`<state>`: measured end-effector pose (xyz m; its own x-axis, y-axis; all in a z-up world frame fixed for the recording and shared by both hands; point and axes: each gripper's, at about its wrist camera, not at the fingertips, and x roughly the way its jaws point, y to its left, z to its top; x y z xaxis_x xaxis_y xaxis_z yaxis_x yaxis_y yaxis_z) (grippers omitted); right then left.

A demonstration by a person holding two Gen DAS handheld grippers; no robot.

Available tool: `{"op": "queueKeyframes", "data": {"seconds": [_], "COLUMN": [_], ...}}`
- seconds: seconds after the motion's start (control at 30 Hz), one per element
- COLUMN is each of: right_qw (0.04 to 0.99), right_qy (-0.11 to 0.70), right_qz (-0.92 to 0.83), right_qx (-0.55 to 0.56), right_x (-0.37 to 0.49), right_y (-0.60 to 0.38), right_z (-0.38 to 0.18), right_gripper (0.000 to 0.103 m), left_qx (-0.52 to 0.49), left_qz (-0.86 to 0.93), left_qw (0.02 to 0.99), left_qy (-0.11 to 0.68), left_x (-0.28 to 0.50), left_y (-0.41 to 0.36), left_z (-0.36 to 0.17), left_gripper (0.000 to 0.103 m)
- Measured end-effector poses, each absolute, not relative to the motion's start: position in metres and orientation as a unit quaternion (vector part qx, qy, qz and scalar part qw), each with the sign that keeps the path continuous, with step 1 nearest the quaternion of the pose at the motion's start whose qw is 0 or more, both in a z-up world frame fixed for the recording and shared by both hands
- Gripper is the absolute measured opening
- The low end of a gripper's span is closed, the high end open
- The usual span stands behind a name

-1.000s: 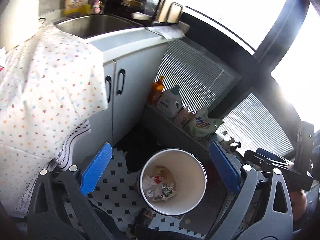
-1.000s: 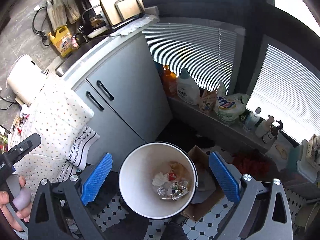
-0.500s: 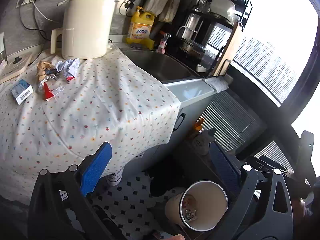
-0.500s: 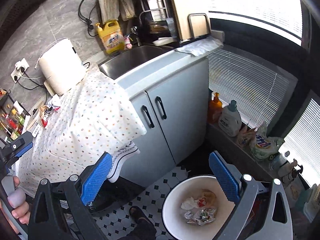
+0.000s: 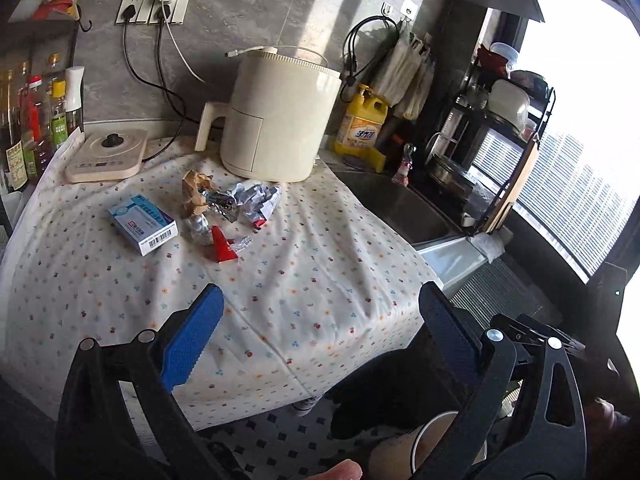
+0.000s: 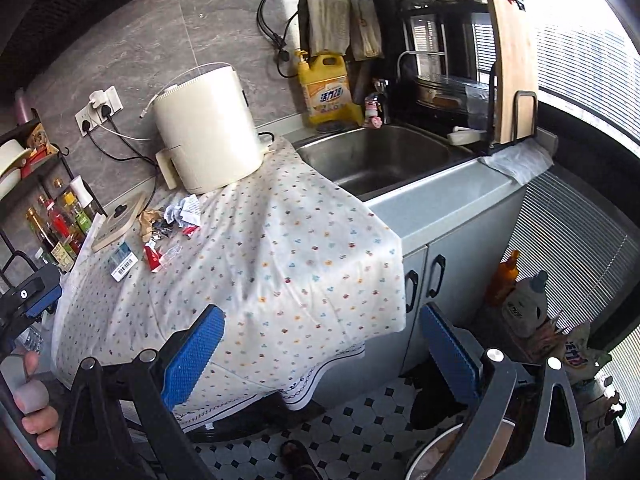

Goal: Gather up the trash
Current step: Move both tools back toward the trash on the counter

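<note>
Both the left gripper [image 5: 316, 336] and right gripper [image 6: 324, 344] hover empty, jaws apart, above a floral tablecloth [image 5: 304, 280]; farther off, crumpled wrappers [image 5: 228, 208] lie near a cream air fryer [image 5: 280, 116].

I see a grey stone-look wall [image 5: 248, 12] with sockets [image 5: 154, 7]. A floral tablecloth [image 6: 280, 248] covers the counter beside a steel sink [image 6: 376, 156]. Grey cabinet doors [image 6: 448, 276] sit below. The floor has white tile with black dots [image 6: 360, 424]. Bright daylight comes through window blinds [image 6: 572, 60] on the right.
</note>
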<state>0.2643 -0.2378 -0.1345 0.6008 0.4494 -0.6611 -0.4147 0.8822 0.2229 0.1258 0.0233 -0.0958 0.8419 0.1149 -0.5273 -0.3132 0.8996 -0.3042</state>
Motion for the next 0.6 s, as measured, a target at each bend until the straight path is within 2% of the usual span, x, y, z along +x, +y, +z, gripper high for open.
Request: {"op": "queueKeyframes", "data": {"seconds": [0.6], "right_qw": [0.86], "right_qy": [0.38], "right_qz": [0.341], "right_qx": [-0.021], "right_x": [0.3], "right_y": [-0.09], "right_z": [-0.142], "right_gripper": [0.095], "left_qx": [-0.228], "left_qz": [0.164], "left_qw": [0.925], "left_qy": [0.257], "left_x": [0.133], "left_y": [0.159], "left_z": [-0.118], "left_gripper": [0.097]}}
